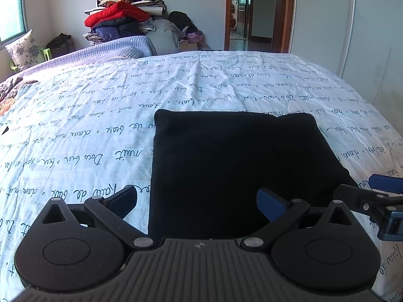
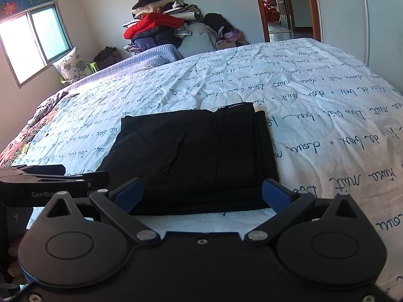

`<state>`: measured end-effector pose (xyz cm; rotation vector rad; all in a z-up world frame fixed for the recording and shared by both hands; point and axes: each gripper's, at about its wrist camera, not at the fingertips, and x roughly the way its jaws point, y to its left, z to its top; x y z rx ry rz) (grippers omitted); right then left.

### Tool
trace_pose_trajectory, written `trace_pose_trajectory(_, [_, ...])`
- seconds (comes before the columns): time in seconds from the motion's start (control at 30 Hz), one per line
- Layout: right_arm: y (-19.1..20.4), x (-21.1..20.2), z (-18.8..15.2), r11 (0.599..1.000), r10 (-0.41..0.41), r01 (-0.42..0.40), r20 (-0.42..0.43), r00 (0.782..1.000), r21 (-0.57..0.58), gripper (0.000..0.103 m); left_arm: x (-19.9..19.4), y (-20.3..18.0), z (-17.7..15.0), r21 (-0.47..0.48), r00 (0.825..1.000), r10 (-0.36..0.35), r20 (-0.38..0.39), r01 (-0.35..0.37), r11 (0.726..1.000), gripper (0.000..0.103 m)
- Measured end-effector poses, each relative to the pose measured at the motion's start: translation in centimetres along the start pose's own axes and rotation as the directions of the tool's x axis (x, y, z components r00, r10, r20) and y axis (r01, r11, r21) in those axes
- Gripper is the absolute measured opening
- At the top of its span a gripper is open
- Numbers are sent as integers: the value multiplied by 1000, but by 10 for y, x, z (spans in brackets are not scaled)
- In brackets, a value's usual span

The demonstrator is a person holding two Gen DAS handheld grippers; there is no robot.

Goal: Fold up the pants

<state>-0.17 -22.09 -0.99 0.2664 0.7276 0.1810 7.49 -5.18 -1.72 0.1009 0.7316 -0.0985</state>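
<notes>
Left hand-held gripper (image 1: 197,200): jaws spread wide, nothing between them. The black soft-fabric pants, folded into a squarish stack (image 1: 234,166), lie straight ahead of it on the white quilted bed cover w/ dark script lettering (image 1: 75,130). The stack's left edge runs fwd just inside this gripper's left finger, so the left finger sits over bare cover and the right finger over black cloth. The near hem passes under the gripper body; can't tell if it touches.

Right hand-held gripper (image 2: 202,192): also wide open, holding nothing. Same pants (image 2: 194,156) dead ahead, near edge crossing side to side just past its fingertips, a strip of white bed cover (image 2: 327,115) showing between hem and gripper body. In this view the layered edges stack up toward the far right corner; a crease or pocket slit shows mid-stack.

Both grippers sit at the near hem, side by side, left one visible at the right one's left. Neither is clearly nearer; left seems a bit further over the cloth.

Judgement: stack looks near done, roughly square, its fore-aft run only slightly longer than its width. If one more fold is wanted, it prob. means pinching the near hem at both corners and carrying it fwd, away from both grippers, to the far edge.
</notes>
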Motion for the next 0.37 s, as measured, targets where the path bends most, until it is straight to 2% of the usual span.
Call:
trace_pose_trajectory(0.27, [-3,-3,3,999,21,-21,2,1000,34,103,-16,2,-7,-16,995,18,100,-17,1000,102])
trace_pose_trajectory(0.37, [-2,-3,3,999,25,-25,-1,1000,37,103,-14,2,-7,-11,996,15,91,-14,1000,102])
